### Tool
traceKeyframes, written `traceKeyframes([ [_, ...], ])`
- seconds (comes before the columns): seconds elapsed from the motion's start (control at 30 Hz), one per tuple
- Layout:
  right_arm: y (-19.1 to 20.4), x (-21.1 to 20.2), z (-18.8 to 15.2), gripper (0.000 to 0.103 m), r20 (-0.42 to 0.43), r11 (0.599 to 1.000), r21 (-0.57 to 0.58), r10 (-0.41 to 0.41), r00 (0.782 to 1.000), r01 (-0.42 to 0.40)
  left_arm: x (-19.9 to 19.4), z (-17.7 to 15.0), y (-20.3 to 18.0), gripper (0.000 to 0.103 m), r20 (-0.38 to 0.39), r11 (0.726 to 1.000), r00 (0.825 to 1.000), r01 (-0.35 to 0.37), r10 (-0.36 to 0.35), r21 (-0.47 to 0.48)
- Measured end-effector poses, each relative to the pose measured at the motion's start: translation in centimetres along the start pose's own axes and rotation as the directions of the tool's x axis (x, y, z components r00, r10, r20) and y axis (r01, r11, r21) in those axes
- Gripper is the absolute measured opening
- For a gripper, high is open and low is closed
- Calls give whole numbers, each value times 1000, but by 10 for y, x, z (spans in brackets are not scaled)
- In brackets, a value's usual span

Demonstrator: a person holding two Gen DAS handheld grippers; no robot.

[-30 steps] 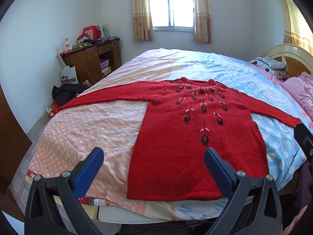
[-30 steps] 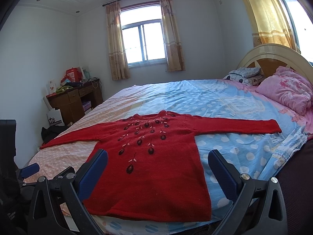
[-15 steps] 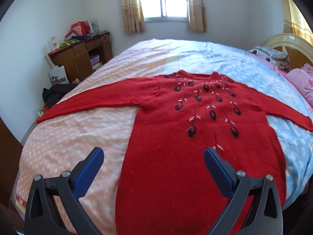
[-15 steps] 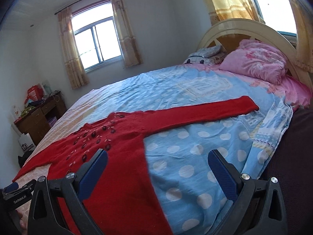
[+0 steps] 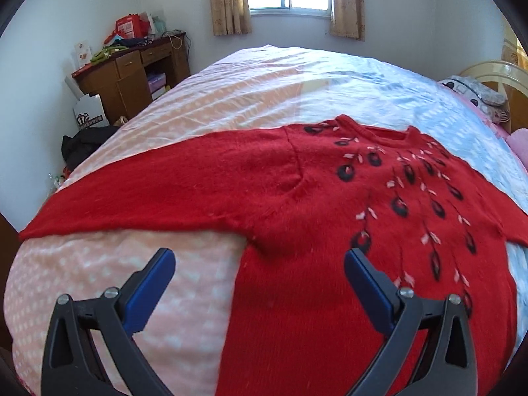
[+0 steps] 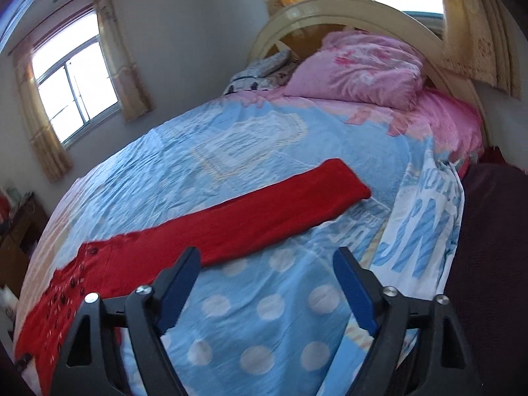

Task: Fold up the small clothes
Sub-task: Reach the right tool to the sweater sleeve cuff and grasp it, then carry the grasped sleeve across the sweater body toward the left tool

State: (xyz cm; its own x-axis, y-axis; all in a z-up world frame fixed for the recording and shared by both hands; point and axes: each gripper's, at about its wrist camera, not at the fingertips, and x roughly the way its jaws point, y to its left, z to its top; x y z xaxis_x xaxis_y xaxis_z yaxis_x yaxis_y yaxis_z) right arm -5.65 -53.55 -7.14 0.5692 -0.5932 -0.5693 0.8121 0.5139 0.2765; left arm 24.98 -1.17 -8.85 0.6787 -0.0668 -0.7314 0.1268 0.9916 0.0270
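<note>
A red knit sweater [image 5: 297, 217] with dark embroidered drops lies flat on the bed, both sleeves spread out sideways. My left gripper [image 5: 259, 259] is open and empty, low over the sweater's left armpit, with the left sleeve [image 5: 138, 194] stretching off to the left. My right gripper [image 6: 265, 260] is open and empty over the blue dotted sheet, just in front of the right sleeve [image 6: 264, 217], whose cuff [image 6: 346, 184] lies near the bed's right side.
The bed [image 5: 297, 79] has a pink and blue sheet. A pink pillow [image 6: 359, 69] and headboard [image 6: 363, 10] are at the right. A wooden desk [image 5: 132, 69] with clutter and a dark bag [image 5: 85, 145] stand by the left wall.
Both grippers moved forward and down over the bed. The left one shifted left toward the armpit and left sleeve. The right one swung right toward the right sleeve and tilted.
</note>
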Motion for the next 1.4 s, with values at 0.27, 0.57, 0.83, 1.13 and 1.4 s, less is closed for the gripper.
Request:
traceKeyframes([
  [0.27,-90,66,52,67,-63,971,194,-132,989,142,30,-18,-10,103,-28,1000,999,-17,17,-2],
  [0.57,-98,132,61,59,-196,965,180,-153,968,189,25,-23,-6,103,-12,999,1000,16,-16,-40],
  [0.83,-60,138,61,18,-200,971,-50,-239,950,233,30,-21,-4,103,9,998,999,34,-34,-50],
  [1.13,37,83,72,17,-153,994,-113,-22,988,4,29,-22,-1,103,17,997,998,55,-54,-58],
  [1.4,222,35,29,17,-238,903,-247,295,925,-352,27,-22,3,103,8,994,996,91,-90,-57],
])
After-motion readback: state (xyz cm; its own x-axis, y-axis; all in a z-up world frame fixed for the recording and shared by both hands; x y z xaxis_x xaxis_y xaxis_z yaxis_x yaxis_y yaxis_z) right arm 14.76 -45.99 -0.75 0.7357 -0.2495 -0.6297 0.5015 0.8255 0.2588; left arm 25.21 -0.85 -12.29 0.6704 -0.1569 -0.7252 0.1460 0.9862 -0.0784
